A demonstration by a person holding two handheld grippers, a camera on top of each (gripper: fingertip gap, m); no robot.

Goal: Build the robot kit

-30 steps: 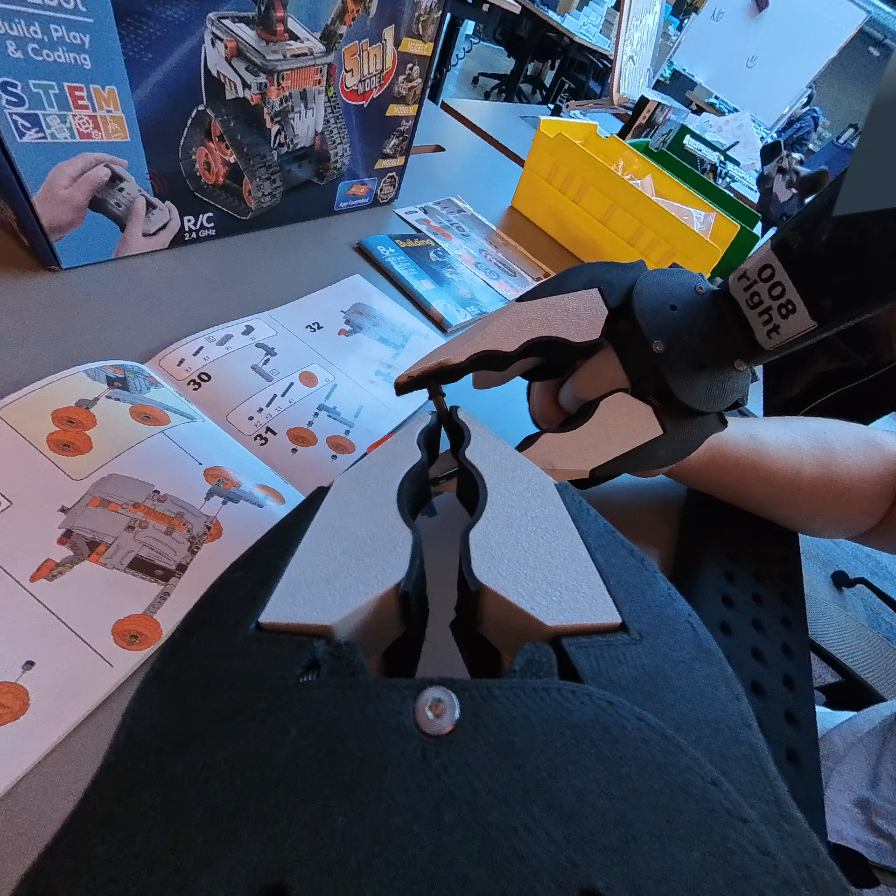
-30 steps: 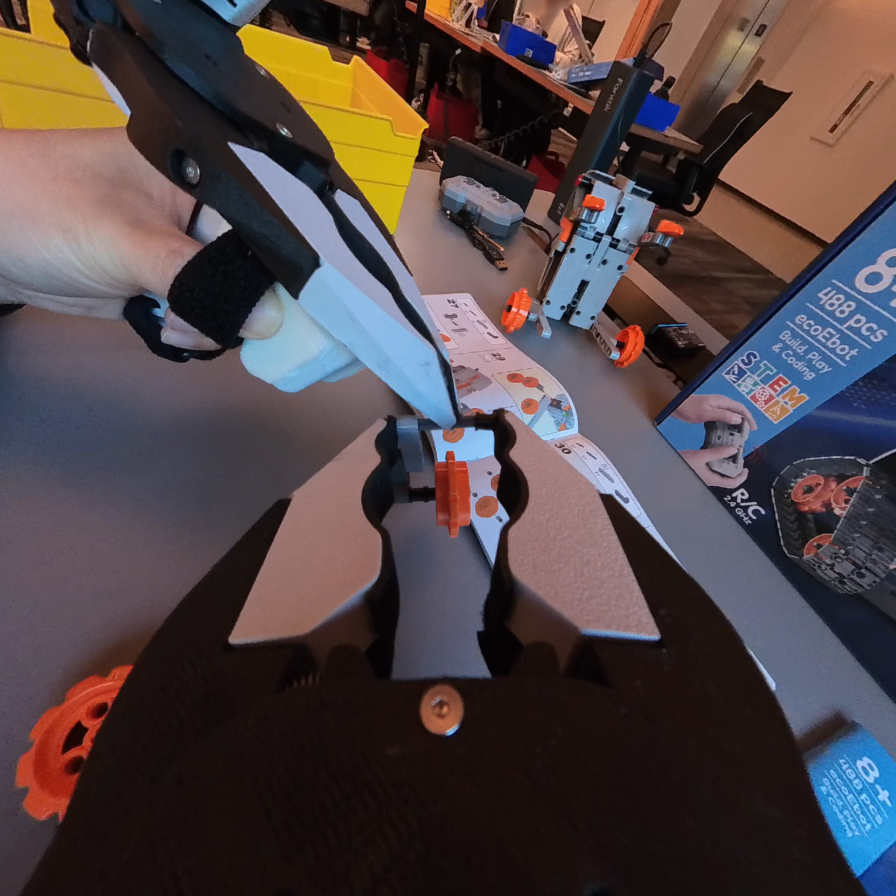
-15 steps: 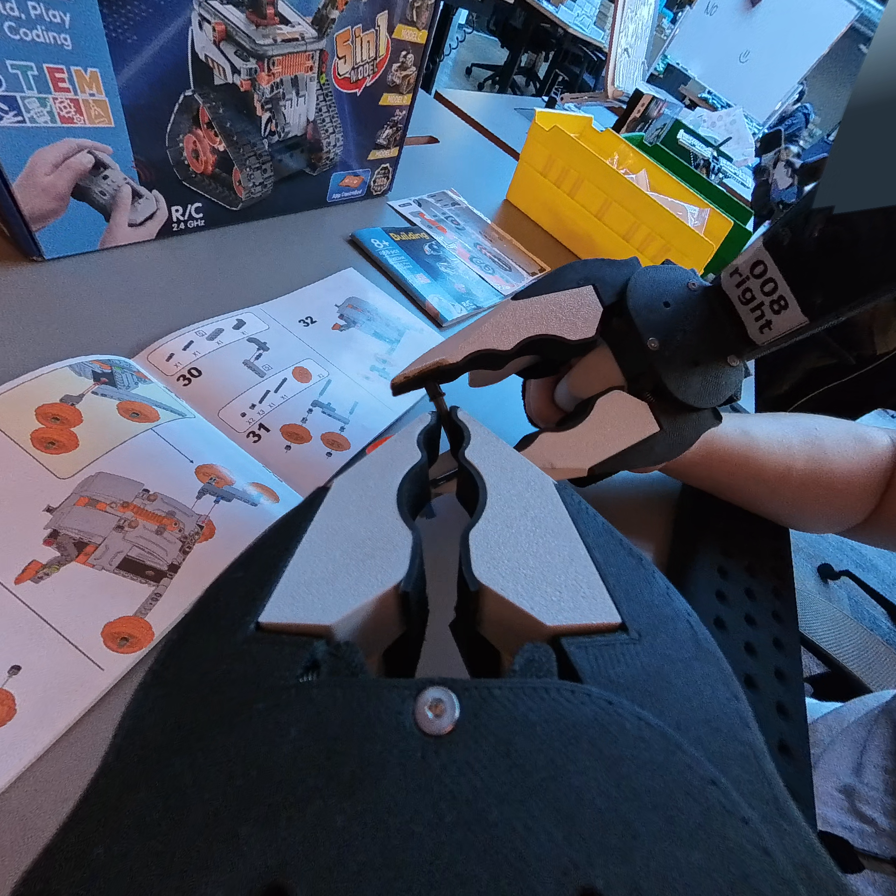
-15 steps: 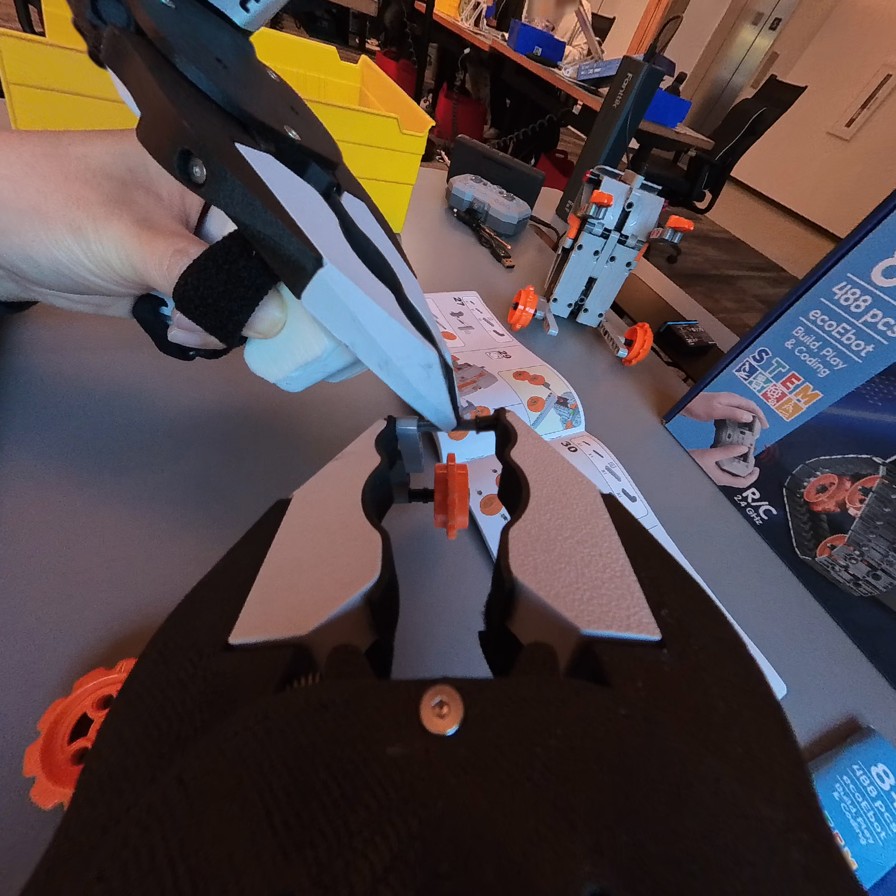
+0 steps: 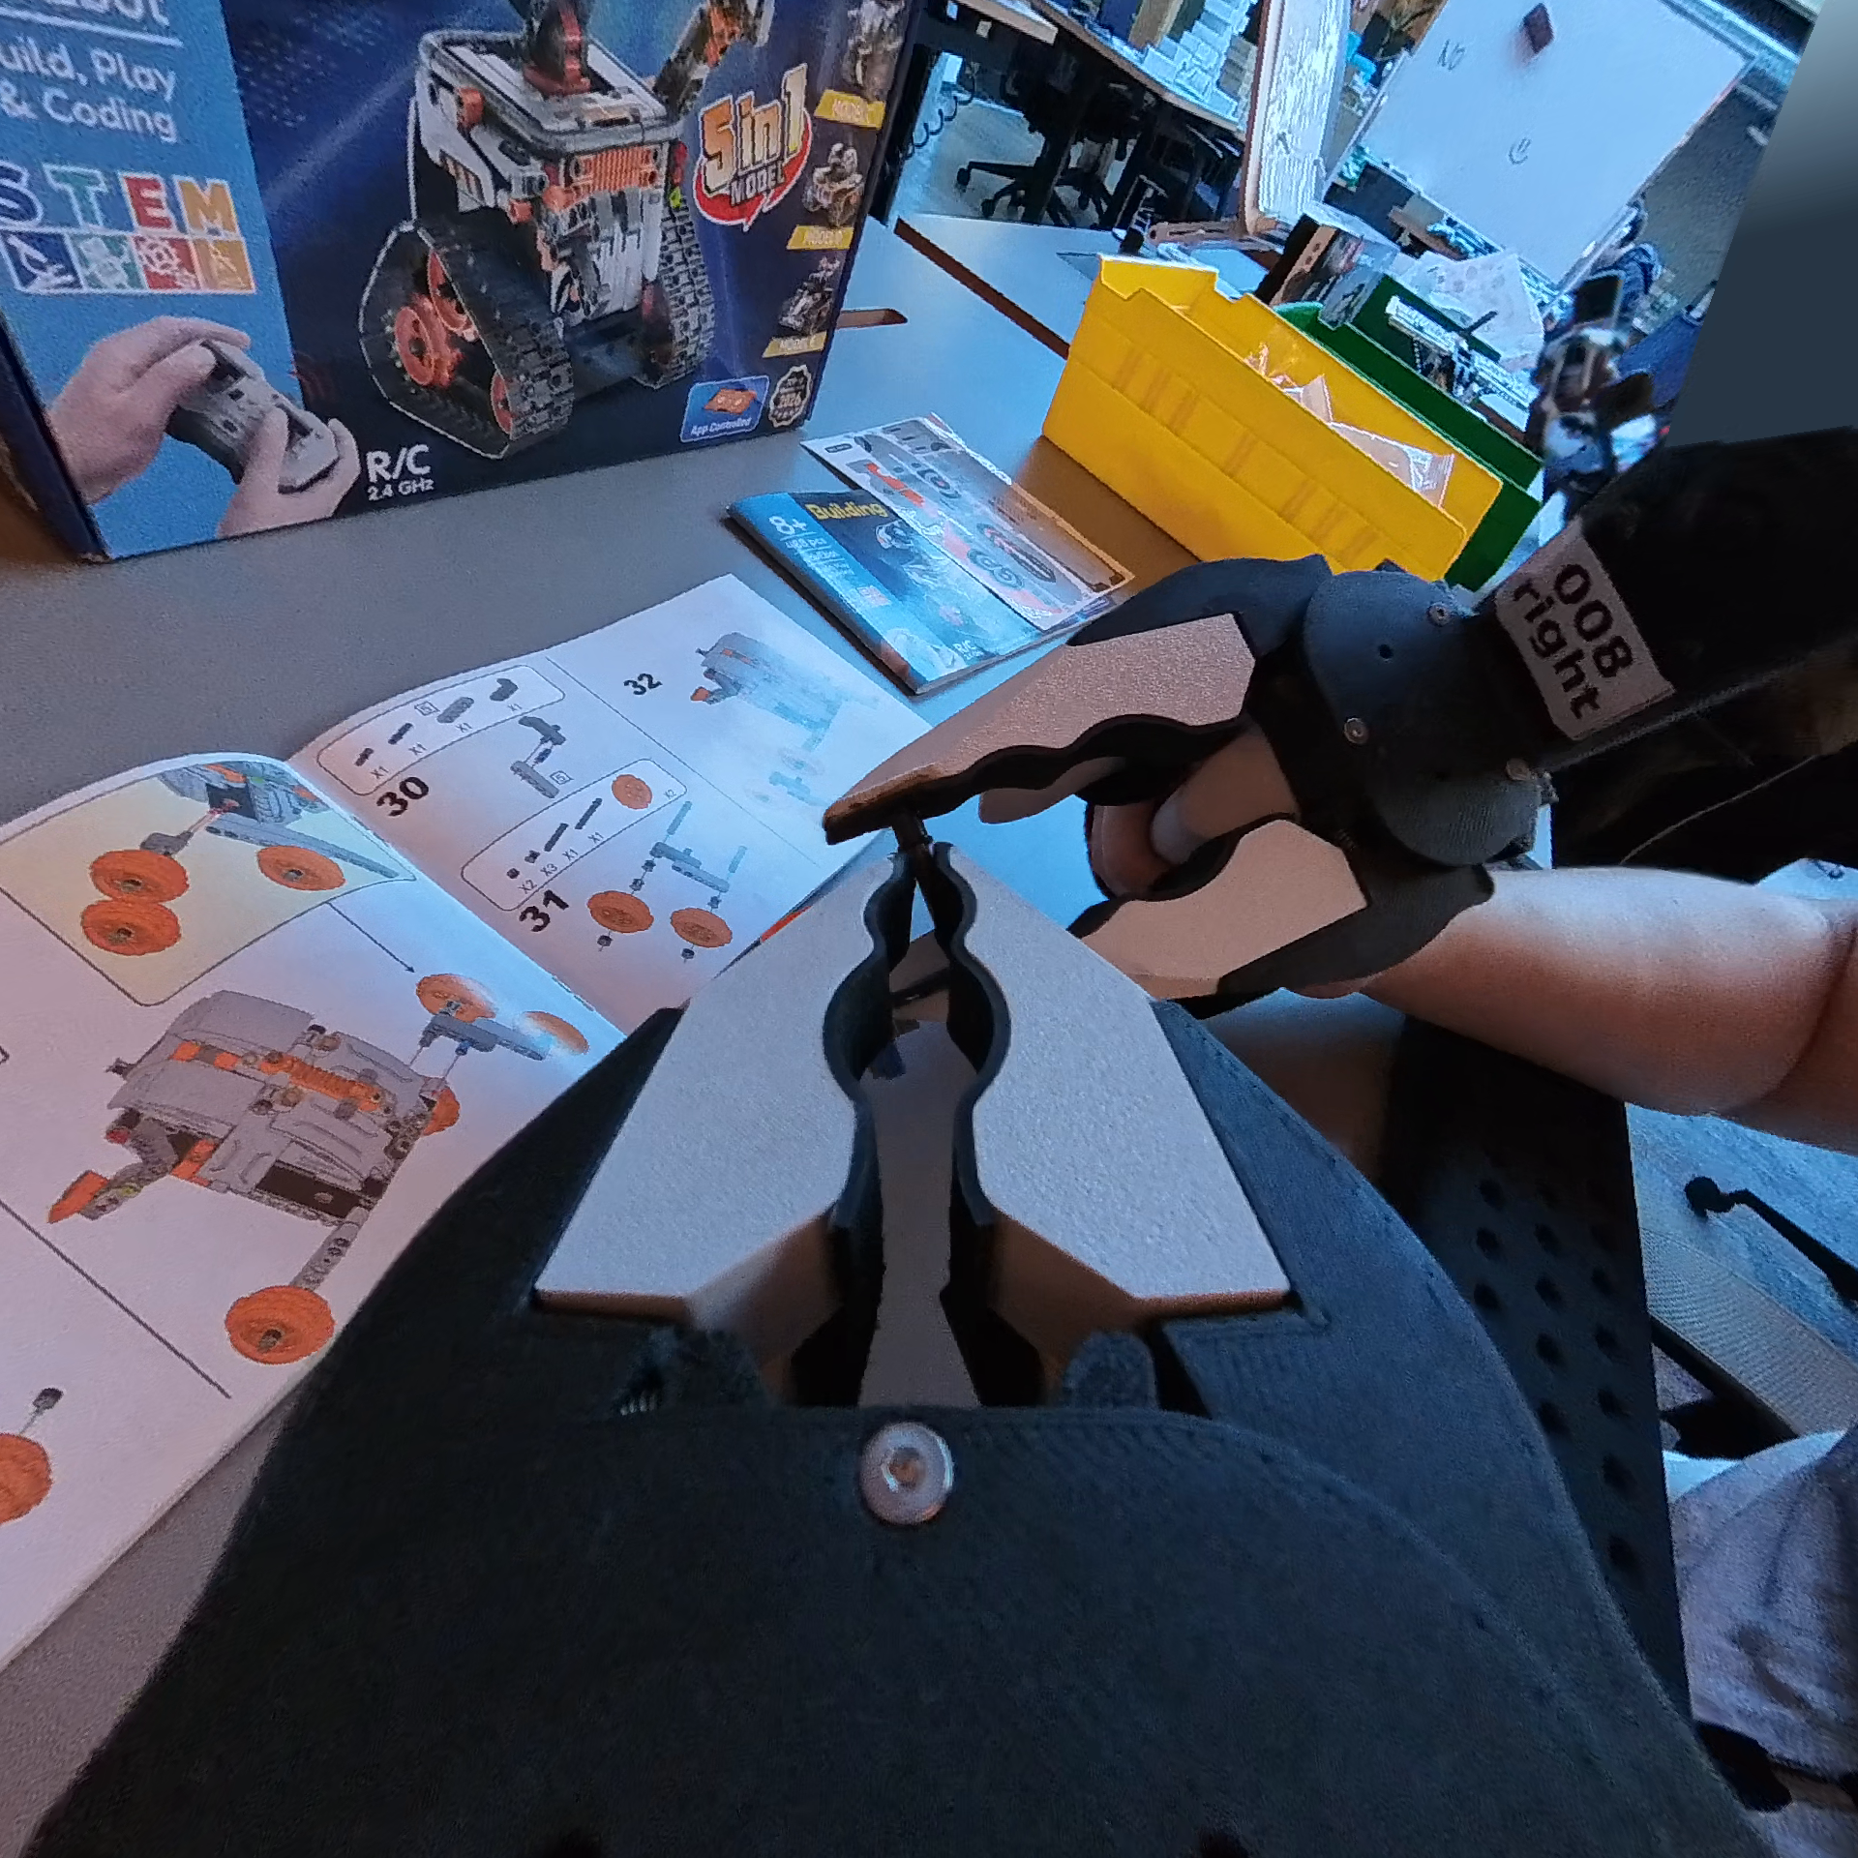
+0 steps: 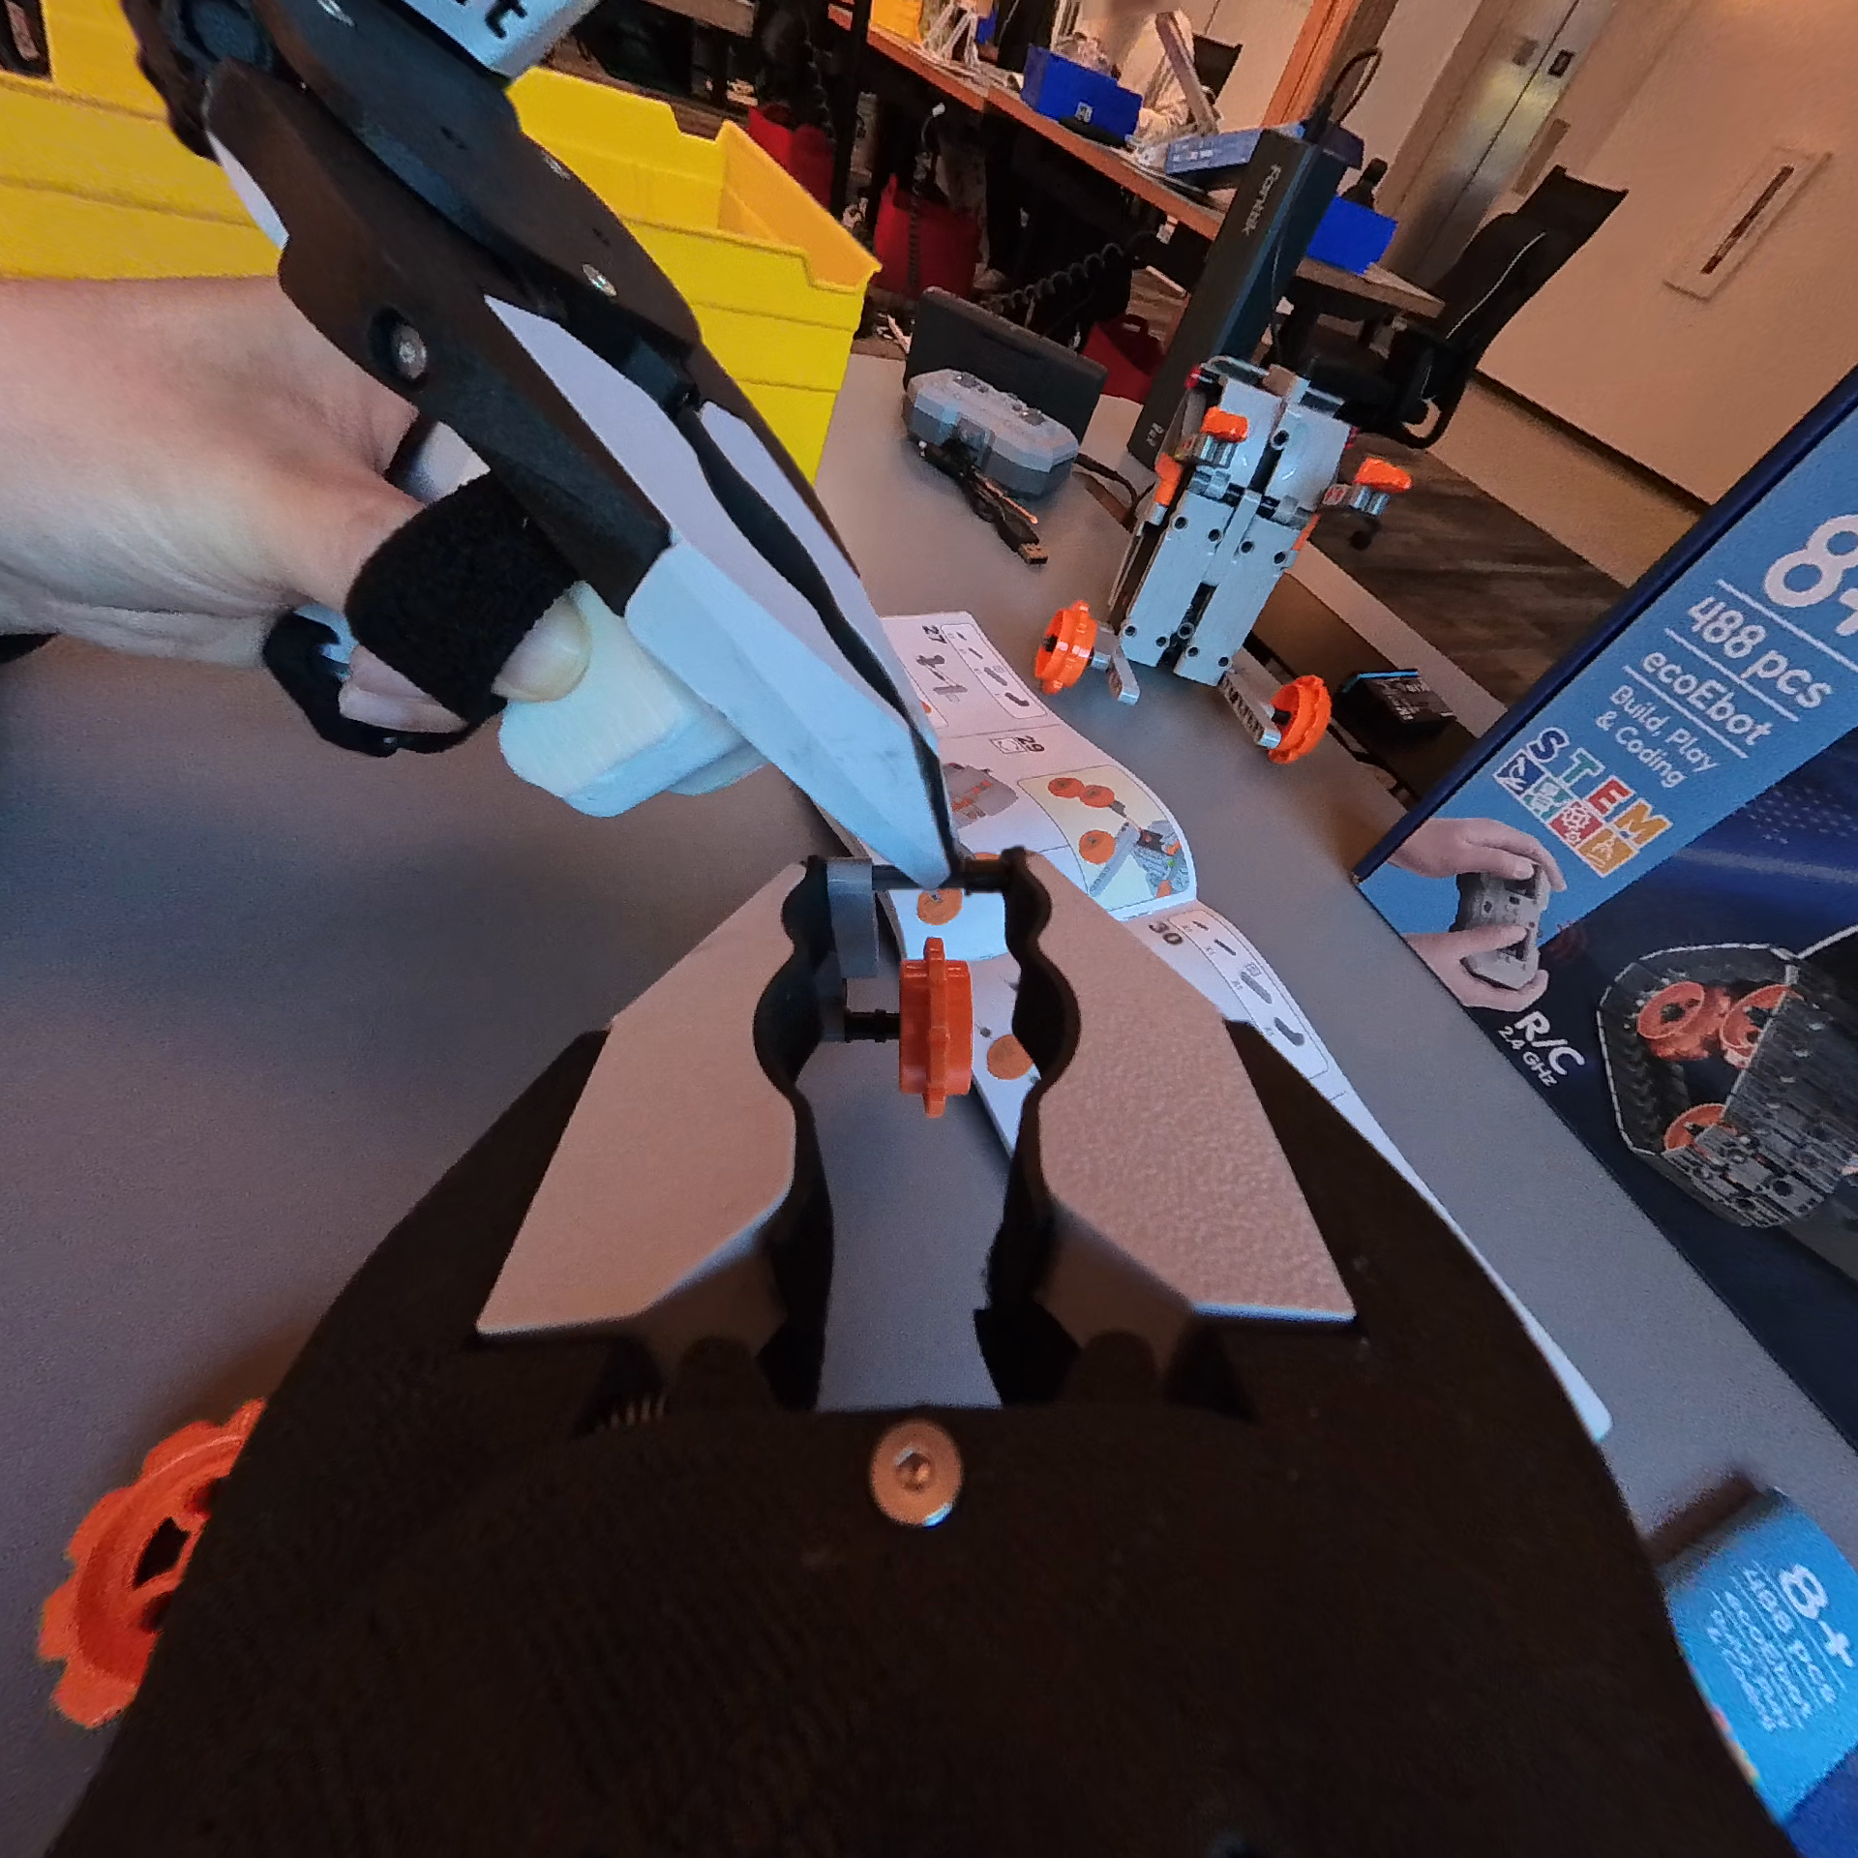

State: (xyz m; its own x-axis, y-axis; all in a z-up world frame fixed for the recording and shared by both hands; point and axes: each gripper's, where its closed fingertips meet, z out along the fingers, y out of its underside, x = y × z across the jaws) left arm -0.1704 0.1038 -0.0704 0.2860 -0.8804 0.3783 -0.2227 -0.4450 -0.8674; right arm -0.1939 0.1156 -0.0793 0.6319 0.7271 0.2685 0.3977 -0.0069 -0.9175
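Hardly anything has moved — both claws stay put. Right gripper (image 6: 910, 885) holds a small grey piece (image 6: 853, 920) with an orange gear (image 6: 933, 1026), its thin black axle (image 6: 975, 877) lying crossways between the tips. Left gripper (image 5: 917, 863) is pinched tight on that axle — above the open booklet (image 5: 422, 905).

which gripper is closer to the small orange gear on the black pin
Right. The right gripper has the orange gear between its jaws; the left gripper pinches a black axle just above it.
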